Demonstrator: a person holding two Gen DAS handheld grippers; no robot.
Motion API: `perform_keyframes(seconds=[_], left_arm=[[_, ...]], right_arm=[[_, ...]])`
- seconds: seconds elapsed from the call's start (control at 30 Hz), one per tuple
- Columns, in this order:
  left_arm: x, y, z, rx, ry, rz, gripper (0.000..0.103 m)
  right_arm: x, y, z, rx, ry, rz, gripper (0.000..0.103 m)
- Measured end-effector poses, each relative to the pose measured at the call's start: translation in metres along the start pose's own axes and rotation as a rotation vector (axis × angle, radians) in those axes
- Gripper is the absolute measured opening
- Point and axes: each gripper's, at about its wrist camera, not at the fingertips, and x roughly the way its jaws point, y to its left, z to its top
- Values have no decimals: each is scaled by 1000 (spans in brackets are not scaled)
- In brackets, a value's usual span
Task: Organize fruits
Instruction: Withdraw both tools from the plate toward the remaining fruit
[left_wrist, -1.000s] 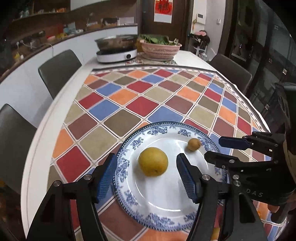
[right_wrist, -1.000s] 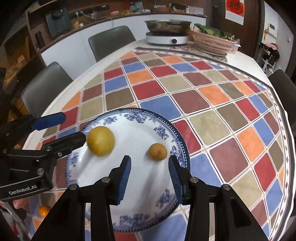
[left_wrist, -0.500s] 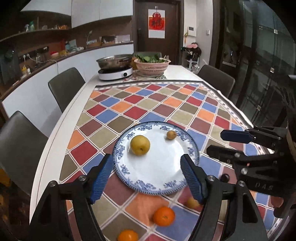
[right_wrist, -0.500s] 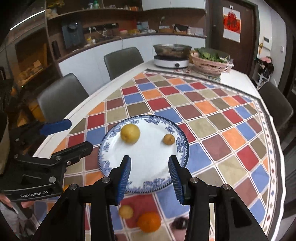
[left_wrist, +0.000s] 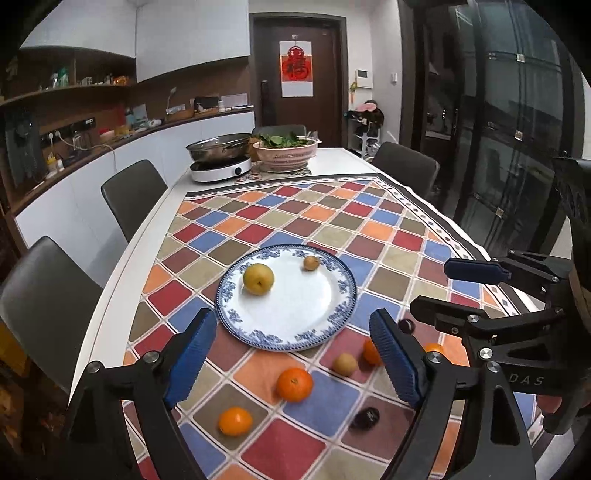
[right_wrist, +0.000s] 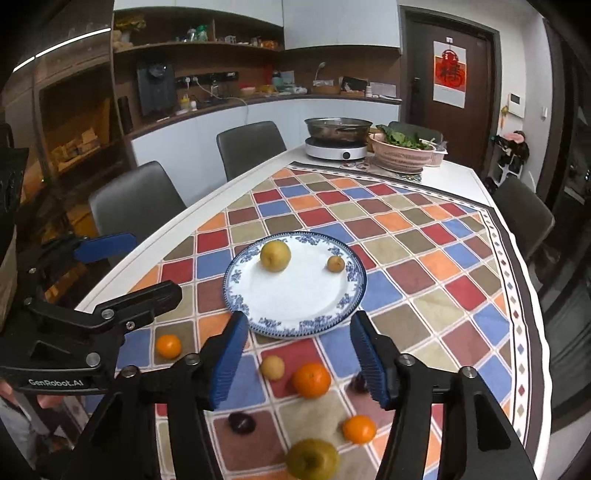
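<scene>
Both the left gripper (left_wrist: 291, 354) and right gripper (right_wrist: 299, 354) hover wide open and empty. Round oranges (right_wrist: 311, 379) could roll off the tablecloth (right_wrist: 417, 240) if nudged; the dark fruit (right_wrist: 242, 422), possibly a plum, may squash.

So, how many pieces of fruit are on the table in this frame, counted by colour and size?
Oranges: 4
Large yellow-green fruits: 2
Small tan fruits: 2
Small dark fruits: 2
Total: 10
</scene>
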Motion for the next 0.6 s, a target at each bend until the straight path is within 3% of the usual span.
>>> perform_keyframes(seconds=[0.6], left_arm=[[3, -36, -61, 78, 59, -43, 85]], right_arm=[[-24, -8, -70, 59, 50, -80, 59]])
